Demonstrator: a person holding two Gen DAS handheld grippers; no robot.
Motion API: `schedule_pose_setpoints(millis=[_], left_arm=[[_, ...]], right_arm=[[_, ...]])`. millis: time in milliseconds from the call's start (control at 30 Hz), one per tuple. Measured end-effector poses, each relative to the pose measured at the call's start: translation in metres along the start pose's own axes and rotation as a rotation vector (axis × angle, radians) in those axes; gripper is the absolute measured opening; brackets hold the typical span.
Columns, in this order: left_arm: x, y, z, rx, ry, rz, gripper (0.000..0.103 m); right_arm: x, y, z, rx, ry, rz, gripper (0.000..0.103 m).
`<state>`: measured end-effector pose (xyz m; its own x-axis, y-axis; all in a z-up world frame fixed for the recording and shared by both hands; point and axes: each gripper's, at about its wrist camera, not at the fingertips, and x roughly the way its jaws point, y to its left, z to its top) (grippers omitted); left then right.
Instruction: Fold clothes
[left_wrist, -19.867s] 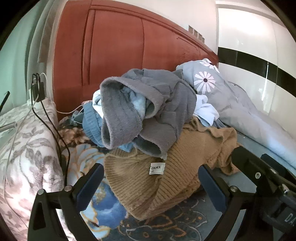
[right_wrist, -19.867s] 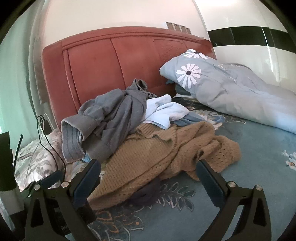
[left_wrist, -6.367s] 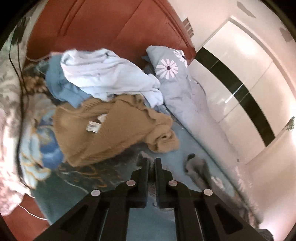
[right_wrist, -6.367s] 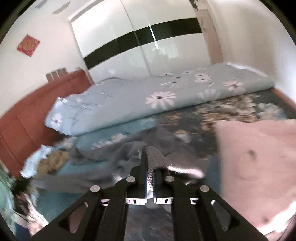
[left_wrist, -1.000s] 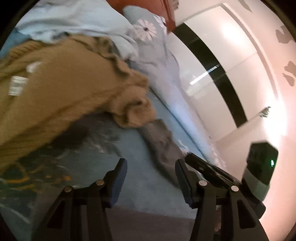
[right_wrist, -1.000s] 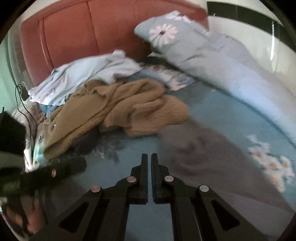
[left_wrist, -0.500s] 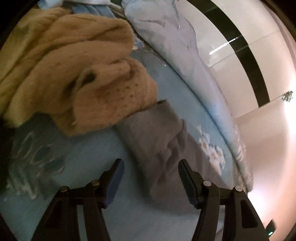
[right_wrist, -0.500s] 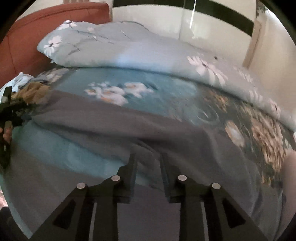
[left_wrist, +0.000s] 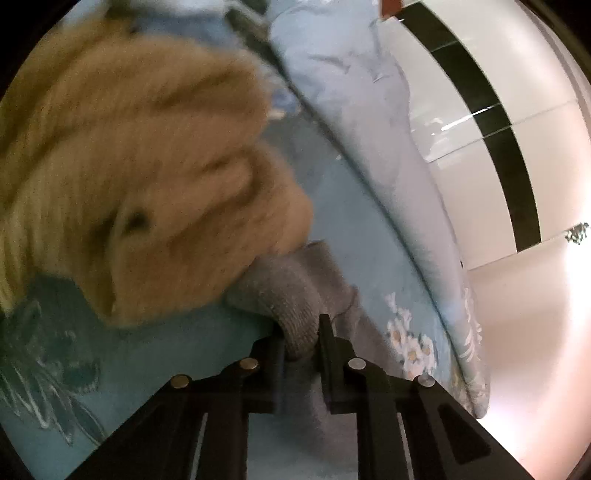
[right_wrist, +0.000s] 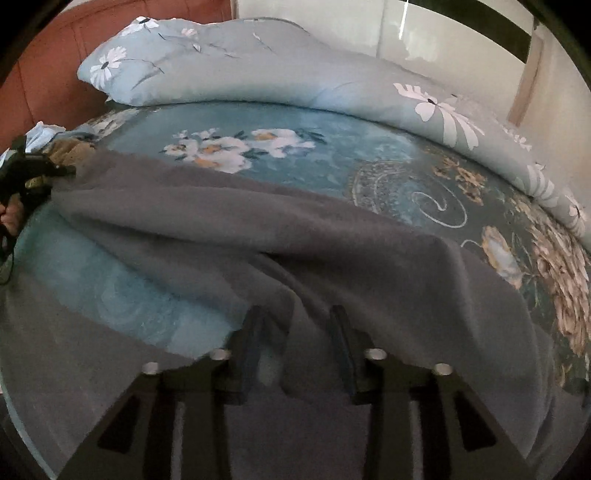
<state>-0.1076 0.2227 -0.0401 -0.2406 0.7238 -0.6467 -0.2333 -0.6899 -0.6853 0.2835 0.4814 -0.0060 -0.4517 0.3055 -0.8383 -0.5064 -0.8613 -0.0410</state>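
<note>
A grey garment lies spread across the blue floral bed sheet. In the left wrist view my left gripper is shut on its ribbed grey cuff, right beside a tan knitted sweater. In the right wrist view my right gripper stands partly open over a fold of the grey garment, with cloth between the fingers. The left gripper also shows at the far left of that view, at the garment's far end.
A rolled light-blue daisy-print duvet runs along the far side of the bed. The red headboard is at the left. A white wardrobe with a black stripe stands beyond the bed. Light-blue clothes lie behind the sweater.
My left gripper has closed on the grey cuff next to the tan sweater. My right gripper has opened wider and sits lower on the spread grey garment.
</note>
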Motion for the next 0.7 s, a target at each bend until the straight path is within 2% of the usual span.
schedule_pose_setpoints(millis=[133, 200, 267, 367, 433, 533, 567, 700], left_arm=[[-0.04, -0.018, 0.007, 0.06, -0.112, -0.116, 0.015], [-0.055, -0.02, 0.001, 0.125, -0.143, -0.087, 0.015], [-0.056, -0.01, -0.007, 0.168, -0.128, -0.015, 0.015], [-0.041, 0.028, -0.016, 0.116, -0.053, 0.093, 0.015], [-0.033, 0.052, -0.019, 0.04, -0.012, 0.094, 0.015], [-0.038, 0.06, -0.023, -0.007, 0.007, 0.06, 0.019], [-0.042, 0.058, -0.024, -0.006, 0.016, 0.048, 0.022], [-0.073, 0.039, -0.034, 0.072, 0.002, 0.048, 0.046]], right_arm=[[-0.032, -0.003, -0.006, 0.008, -0.082, 0.033, 0.003], [-0.044, 0.002, -0.018, -0.032, -0.081, 0.039, 0.003], [-0.054, 0.009, -0.031, -0.082, -0.068, 0.046, 0.003], [-0.045, 0.022, -0.05, -0.145, -0.003, 0.053, 0.003], [-0.04, 0.024, -0.055, -0.131, 0.007, 0.068, 0.003], [-0.042, 0.025, -0.054, -0.108, 0.002, 0.07, 0.006], [-0.045, 0.025, -0.054, -0.1, -0.005, 0.068, 0.006], [-0.073, 0.017, -0.057, -0.065, -0.053, 0.057, 0.029]])
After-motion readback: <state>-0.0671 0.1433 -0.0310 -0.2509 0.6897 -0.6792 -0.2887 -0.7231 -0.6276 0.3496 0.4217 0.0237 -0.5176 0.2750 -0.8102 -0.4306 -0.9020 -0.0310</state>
